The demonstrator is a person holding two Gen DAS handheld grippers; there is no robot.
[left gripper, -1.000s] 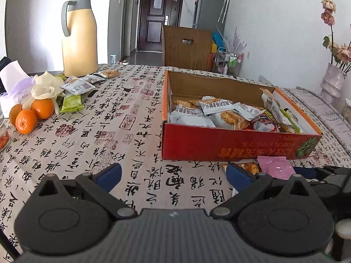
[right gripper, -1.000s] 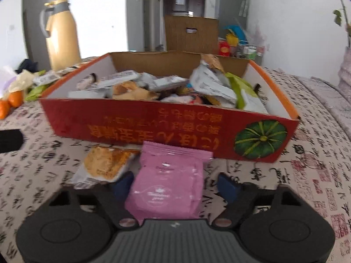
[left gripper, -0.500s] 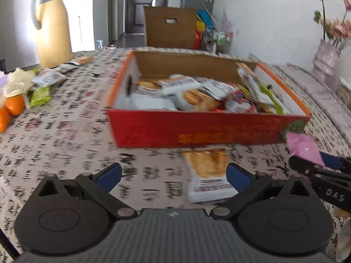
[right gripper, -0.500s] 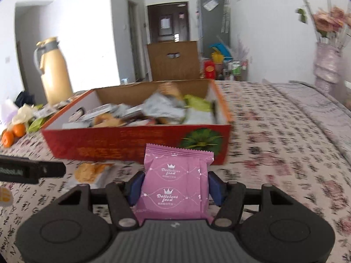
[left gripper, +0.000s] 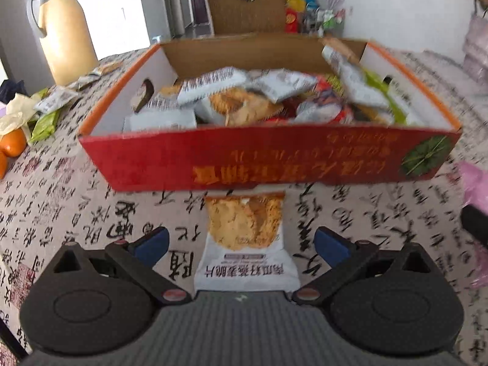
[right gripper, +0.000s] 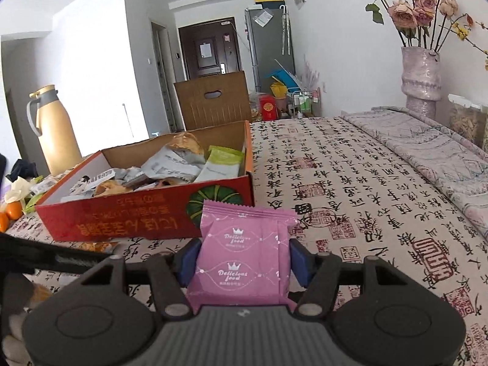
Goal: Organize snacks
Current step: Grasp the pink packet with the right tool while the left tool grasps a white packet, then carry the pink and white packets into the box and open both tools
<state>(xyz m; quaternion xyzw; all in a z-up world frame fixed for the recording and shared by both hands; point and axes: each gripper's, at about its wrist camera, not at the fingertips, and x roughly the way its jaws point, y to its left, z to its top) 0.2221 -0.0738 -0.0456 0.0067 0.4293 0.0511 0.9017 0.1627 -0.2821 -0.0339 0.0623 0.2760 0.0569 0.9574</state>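
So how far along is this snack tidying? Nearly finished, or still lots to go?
Partly done, I'd say. The red box already holds a heap of packets. In hand: the right gripper is clamped on a pink packet, and the left gripper, open, straddles a cracker packet lying on the tablecloth in front of the box. Left: a few loose packets by the thermos.

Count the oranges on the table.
2, at the table's left edge beside the pale wrapper: one orange, another orange cut off by the frame. More may be hidden.
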